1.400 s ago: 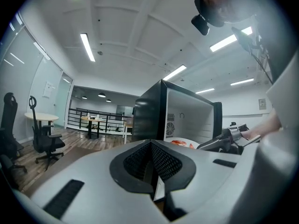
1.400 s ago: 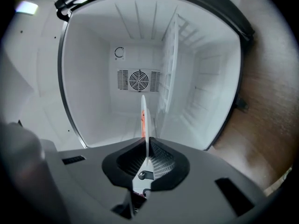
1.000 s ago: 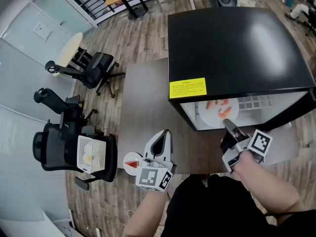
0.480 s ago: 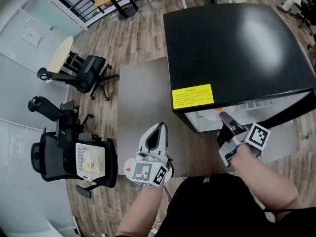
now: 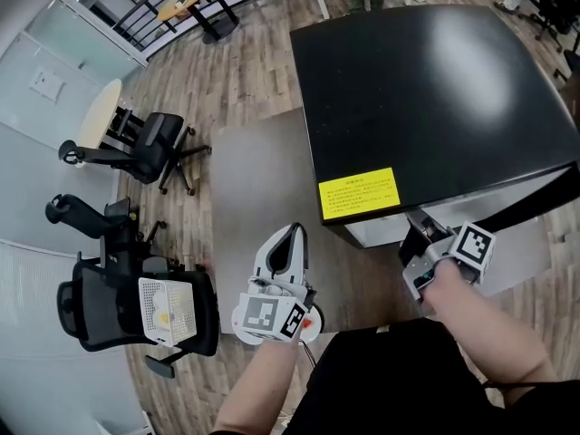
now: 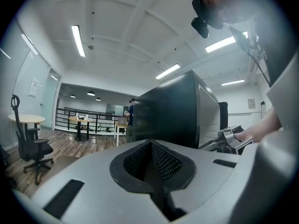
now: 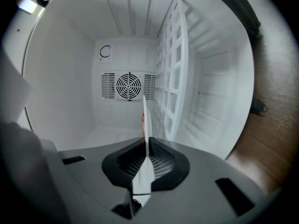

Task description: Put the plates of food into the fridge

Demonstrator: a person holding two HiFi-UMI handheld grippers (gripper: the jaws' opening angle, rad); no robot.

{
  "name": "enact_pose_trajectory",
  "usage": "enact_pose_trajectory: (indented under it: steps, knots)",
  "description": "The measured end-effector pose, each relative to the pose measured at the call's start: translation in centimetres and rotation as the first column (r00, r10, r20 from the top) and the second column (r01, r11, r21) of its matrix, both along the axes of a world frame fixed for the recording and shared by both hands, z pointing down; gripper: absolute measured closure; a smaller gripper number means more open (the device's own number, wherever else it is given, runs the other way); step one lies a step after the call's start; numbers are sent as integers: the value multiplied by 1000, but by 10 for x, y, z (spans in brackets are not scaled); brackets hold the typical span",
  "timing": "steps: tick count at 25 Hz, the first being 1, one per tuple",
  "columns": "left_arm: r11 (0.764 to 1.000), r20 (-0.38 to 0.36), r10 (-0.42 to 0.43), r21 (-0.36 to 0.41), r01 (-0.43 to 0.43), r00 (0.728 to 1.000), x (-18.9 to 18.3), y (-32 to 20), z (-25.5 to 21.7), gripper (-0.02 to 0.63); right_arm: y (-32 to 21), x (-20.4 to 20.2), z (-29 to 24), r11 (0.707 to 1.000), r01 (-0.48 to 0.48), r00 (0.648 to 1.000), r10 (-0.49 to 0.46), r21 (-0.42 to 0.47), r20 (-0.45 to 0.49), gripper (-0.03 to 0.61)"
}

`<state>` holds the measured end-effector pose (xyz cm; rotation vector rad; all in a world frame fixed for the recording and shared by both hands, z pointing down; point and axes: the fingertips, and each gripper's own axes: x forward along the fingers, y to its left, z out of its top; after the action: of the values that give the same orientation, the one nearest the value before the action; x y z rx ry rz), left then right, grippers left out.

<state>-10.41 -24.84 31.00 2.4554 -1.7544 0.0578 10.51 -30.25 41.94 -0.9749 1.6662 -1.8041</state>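
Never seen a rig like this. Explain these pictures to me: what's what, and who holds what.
No robot here: a person holds tongs in each hand. One picture comes from a head camera looking down; the other two from cameras riding on the tongs. The black box is a fridge, seen from above, beside a grey surface. The right tongs are shut on a white plate, seen edge-on, pointing into the fridge's white interior. The left tongs are shut and empty. A white-and-red bit, perhaps another plate, peeks out beneath that hand.
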Motion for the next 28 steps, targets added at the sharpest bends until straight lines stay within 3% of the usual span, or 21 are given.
enact_pose_trajectory:
  steps: [9, 24, 28]
  knots:
    - [1000, -3, 9, -18, -9, 1000, -4, -9, 6, 611, -3, -3, 11, 999, -17, 1000, 17, -42, -5, 558]
    - [1000, -16, 4, -21, -4, 1000, 1, -17, 6, 611, -7, -5, 5, 1000, -5, 1000, 5, -18, -24, 555]
    - [1000, -9, 11, -9, -11, 1000, 6, -16, 2, 611, -4, -8, -1, 1000, 25, 999, -24, 11, -45, 489]
